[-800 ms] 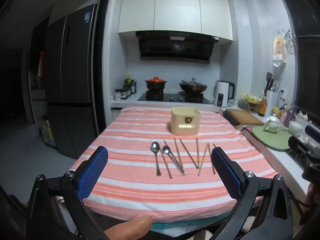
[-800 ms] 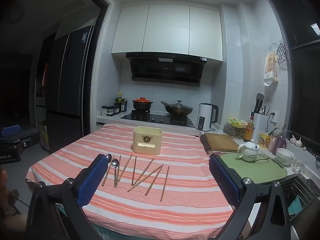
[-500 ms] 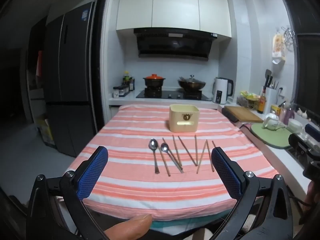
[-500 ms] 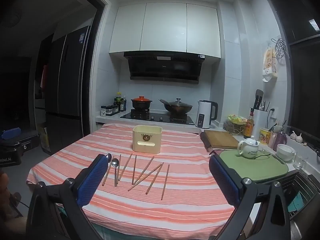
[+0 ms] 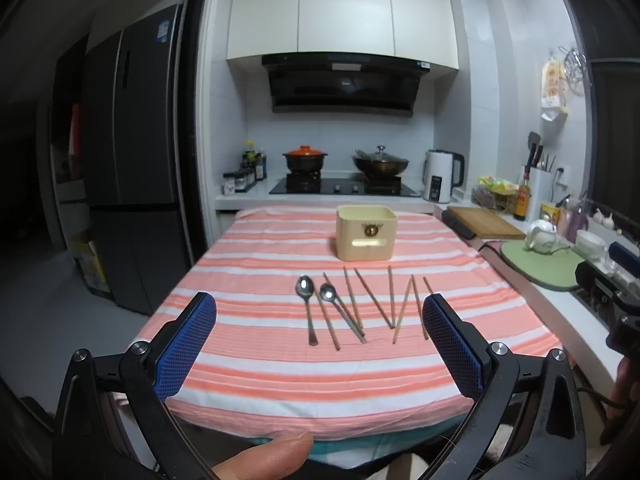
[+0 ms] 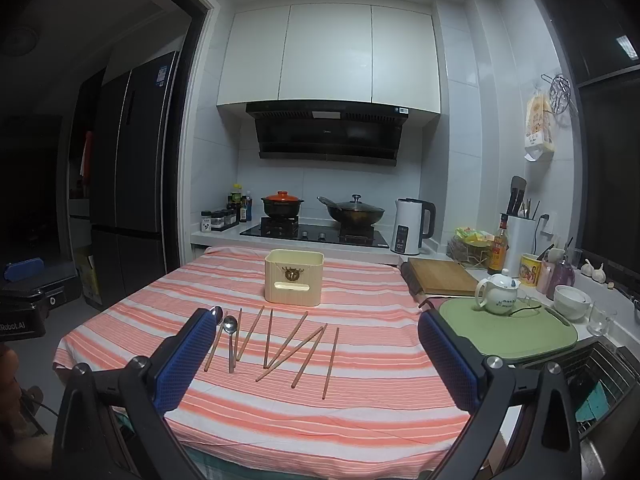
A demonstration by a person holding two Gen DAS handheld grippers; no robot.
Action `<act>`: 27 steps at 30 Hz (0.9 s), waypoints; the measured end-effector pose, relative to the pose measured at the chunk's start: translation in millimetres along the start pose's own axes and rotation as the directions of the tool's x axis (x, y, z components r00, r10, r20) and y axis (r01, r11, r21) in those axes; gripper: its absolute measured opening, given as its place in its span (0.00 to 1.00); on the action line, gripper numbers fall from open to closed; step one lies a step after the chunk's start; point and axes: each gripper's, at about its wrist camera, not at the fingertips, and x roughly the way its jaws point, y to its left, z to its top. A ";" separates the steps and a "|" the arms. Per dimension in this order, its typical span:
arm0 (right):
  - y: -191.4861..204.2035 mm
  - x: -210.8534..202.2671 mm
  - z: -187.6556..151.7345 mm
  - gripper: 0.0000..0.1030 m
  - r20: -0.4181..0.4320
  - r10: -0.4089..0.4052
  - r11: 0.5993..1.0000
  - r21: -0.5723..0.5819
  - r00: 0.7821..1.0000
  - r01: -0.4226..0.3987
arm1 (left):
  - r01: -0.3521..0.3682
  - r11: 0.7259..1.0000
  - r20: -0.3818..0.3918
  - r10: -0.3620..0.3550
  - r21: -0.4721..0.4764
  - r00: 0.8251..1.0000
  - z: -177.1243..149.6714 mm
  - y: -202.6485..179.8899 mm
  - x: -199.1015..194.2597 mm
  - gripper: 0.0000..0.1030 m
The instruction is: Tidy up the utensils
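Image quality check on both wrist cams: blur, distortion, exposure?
Left wrist: sharp, strong fisheye bowing at edges, dark doorway left; metal spoons on the striped tablecloth clear. Right wrist: same barrel warp, dim corners, wooden chopsticks crisp.

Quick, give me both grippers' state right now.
Left gripper: open, holding nothing.
Right gripper: open, holding nothing.

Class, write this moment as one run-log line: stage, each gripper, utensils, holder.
stage: before first pick | left gripper: open, empty | right gripper: open, empty | spoons and chopsticks: loose on tablecloth | holder box: upright behind them
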 end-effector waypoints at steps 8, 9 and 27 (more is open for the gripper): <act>-1.1 3.9 -2.0 1.00 -0.011 0.008 1.000 0.000 1.000 -0.008 | -0.001 1.000 -0.009 0.001 0.009 1.000 -1.0 -1.9 2.0 1.00; -1.2 4.0 -2.0 1.00 -0.010 0.009 1.000 0.000 1.000 -0.009 | -0.002 1.000 -0.008 0.002 0.010 1.000 -0.9 -2.1 1.6 1.00; 1.6 3.0 -2.7 1.00 -0.009 0.011 1.000 -0.006 1.000 -0.011 | 0.000 1.000 -0.003 0.000 0.008 1.000 1.8 -3.5 0.0 1.00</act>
